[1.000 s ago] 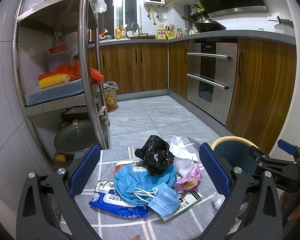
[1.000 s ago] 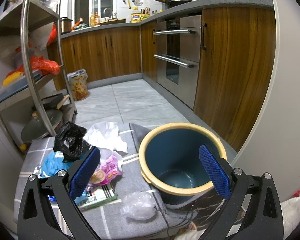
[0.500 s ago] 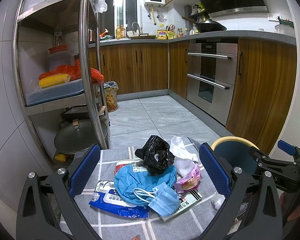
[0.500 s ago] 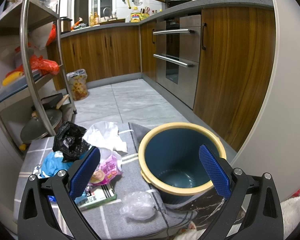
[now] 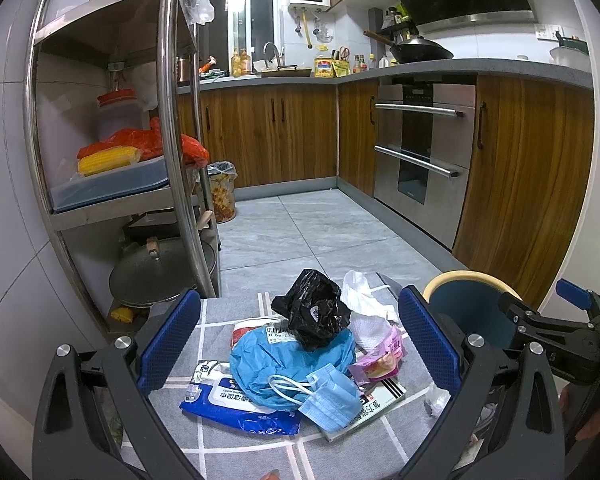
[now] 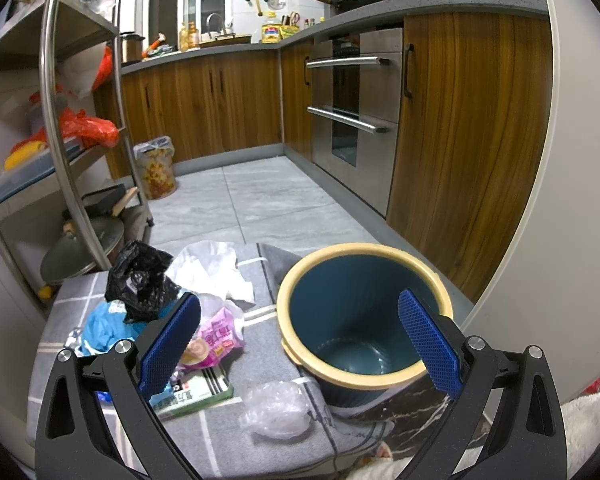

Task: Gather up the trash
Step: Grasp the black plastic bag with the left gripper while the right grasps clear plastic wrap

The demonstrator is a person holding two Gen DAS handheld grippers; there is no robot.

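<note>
A heap of trash lies on a grey checked cloth (image 5: 228,456): a black plastic bag (image 5: 314,314), a blue bag (image 5: 284,360), a blue face mask (image 5: 332,400), a wet-wipes pack (image 5: 236,404), a pink wrapper (image 5: 380,358), white tissue (image 5: 364,292) and a booklet (image 5: 380,404). My left gripper (image 5: 300,344) hangs open just in front of the heap, holding nothing. A blue bin with a yellow rim (image 6: 360,320) stands to the right of the heap. My right gripper (image 6: 300,344) is open above the bin's left rim. A crumpled clear plastic piece (image 6: 276,408) lies near the bin.
A steel shelf rack (image 5: 168,128) with a pot lid (image 5: 156,272) stands to the left. Wooden cabinets and an oven (image 5: 420,152) line the right and back. A small lined waste bin (image 5: 222,192) sits on the tiled floor (image 5: 300,232). The right gripper's body (image 5: 548,328) shows beside the bin.
</note>
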